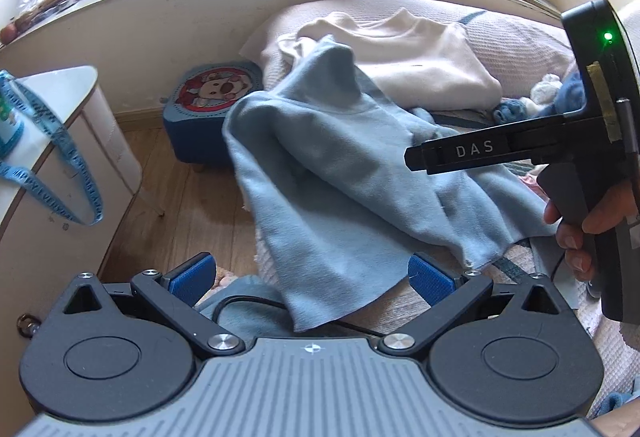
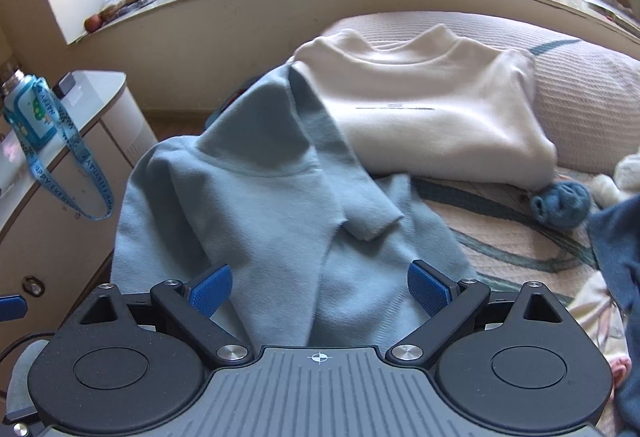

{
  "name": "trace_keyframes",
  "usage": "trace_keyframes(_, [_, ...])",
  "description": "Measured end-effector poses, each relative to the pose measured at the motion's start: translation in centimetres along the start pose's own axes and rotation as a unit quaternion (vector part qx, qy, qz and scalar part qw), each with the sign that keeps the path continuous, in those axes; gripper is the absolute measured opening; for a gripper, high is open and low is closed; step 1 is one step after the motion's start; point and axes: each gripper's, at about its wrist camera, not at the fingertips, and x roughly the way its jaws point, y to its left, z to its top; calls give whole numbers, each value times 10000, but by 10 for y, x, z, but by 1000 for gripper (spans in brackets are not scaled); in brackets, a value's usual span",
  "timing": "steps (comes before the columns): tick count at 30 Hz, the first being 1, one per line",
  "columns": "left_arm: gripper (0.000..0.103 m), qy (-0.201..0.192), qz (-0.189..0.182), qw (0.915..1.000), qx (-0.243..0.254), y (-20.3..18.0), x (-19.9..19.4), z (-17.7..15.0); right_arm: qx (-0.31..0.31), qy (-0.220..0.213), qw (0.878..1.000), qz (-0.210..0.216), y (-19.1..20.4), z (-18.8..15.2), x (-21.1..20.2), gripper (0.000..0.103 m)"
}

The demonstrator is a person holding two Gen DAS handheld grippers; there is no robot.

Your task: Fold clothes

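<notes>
A light blue sweatshirt (image 1: pixel 328 173) lies rumpled on the bed, one part hanging over the bed's left edge; it fills the middle of the right wrist view too, the sweatshirt (image 2: pixel 260 221) with a sleeve cuff lying across it. My left gripper (image 1: pixel 312 277) is open just before the cloth's hem, its blue pads on either side of it and nothing pinched. My right gripper (image 2: pixel 320 289) is open low over the cloth. In the left wrist view the right gripper's body (image 1: pixel 560 141), held by a hand (image 1: pixel 576 233), hovers over the sweatshirt's right side.
A folded cream sweater (image 2: pixel 432 109) lies behind on the patterned bedspread (image 2: pixel 520 237). A dark blue garment (image 2: pixel 616 277) and blue sock ball (image 2: pixel 560 205) lie right. A blue stool (image 1: pixel 212 109) stands on the wood floor, a white cabinet (image 1: pixel 60 141) with a lanyard left, a cluttered sill behind.
</notes>
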Motion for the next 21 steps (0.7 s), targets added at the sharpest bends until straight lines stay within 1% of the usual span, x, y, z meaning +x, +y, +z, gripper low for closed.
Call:
trace_keyframes(4, [103, 17, -207, 9996, 202, -17, 8, 5, 421, -113, 9989, -162, -30, -15, -17, 97])
trace_keyframes(8, [103, 120, -417, 9986, 311, -30, 23, 12, 657, -269, 9969, -333, -57, -36, -41, 96])
trace_keyframes(11, [103, 173, -481, 9977, 443, -41, 35, 15, 887, -320, 9942, -510, -73, -54, -56, 96])
trace_keyframes(14, [103, 181, -519, 9961, 695, -53, 42, 12, 1060, -366, 9909, -740, -84, -71, -70, 96])
trace_keyframes(16, [103, 186, -578, 9954, 741, -55, 45, 10, 1102, -350, 9904, -760, -88, -80, -77, 96])
trace_keyframes(18, [103, 230, -555, 9956, 712, -53, 49, 9, 1058, -327, 9911, -737, -89, -88, -82, 96])
trace_keyframes(21, [103, 185, -503, 9966, 633, -45, 53, 11, 963, -274, 9935, -535, -86, -96, -86, 96])
